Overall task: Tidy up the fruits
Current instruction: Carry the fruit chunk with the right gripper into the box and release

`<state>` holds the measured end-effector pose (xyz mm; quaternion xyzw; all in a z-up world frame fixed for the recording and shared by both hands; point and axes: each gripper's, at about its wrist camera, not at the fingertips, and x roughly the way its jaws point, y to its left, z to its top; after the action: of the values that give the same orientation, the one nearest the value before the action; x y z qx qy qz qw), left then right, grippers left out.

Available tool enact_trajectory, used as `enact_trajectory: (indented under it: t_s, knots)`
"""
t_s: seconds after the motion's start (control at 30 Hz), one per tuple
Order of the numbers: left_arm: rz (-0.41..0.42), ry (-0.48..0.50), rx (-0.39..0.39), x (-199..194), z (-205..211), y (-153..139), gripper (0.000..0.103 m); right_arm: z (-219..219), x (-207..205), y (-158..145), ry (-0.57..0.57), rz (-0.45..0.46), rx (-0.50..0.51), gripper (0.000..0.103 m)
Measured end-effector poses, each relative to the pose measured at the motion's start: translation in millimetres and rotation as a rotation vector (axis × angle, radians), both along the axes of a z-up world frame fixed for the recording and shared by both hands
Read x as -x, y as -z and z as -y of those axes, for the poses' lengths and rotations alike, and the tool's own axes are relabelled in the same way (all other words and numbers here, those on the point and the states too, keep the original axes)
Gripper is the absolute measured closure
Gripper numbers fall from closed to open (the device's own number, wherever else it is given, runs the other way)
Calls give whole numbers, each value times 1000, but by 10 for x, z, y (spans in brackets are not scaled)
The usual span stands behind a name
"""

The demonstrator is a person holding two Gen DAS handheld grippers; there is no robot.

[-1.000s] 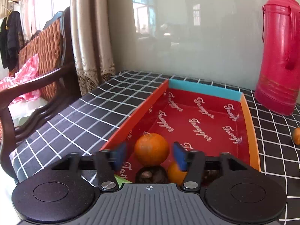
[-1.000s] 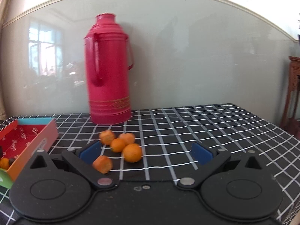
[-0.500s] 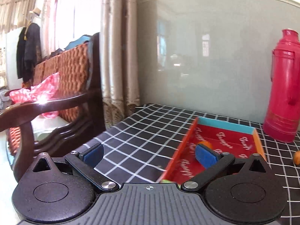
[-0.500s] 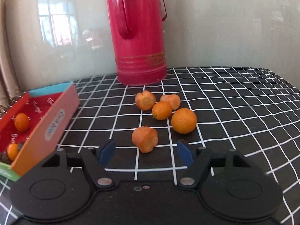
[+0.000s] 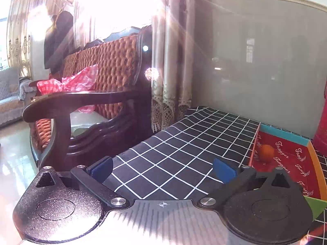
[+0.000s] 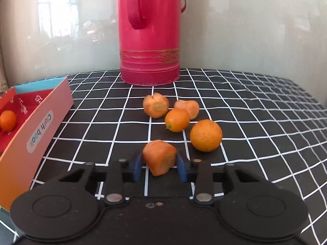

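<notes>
- The table [image 5: 184, 155], under a black cloth with a white grid, ended at its left edge just beside a dark wooden armchair [image 5: 85, 110]; the stretch of cloth left of the box lay open.
- A red flask [image 6: 149, 32] stood at the table's back, against the wall, behind the loose fruit.
- The red box [image 6: 40, 126] sat left of the fruit with its orange wall facing them; one orange [image 5: 266, 152] lay inside on its printed floor.
- The left tool [image 5: 162, 168] hung released, jaws spread wide over bare cloth, nothing between them.
- Four orange fruits [image 6: 176, 120] lay clustered between flask and right tool.
- The right tool [image 6: 159, 166] had just been closing and was clenched on a carrot-coloured chunk [image 6: 159, 156], both blue pads touching its sides.
</notes>
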<state>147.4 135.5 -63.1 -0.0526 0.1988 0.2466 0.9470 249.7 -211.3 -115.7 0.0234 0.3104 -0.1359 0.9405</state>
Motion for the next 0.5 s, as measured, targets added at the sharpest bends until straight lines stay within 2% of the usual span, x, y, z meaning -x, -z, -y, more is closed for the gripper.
enact_trajectory:
  t_s: [0.17,0.3,0.5]
  knots:
    - [-17,-31,59,-21,-101,52,0,-125,85,-108,-75,67,-51,76]
    - [-22,-54,99,-28,-160,90,0,-333,211,-276,-221,167,-101,76]
    - [-23,-69,59,1,-150,95,0,-618,301,-387,-444,225,-173,76]
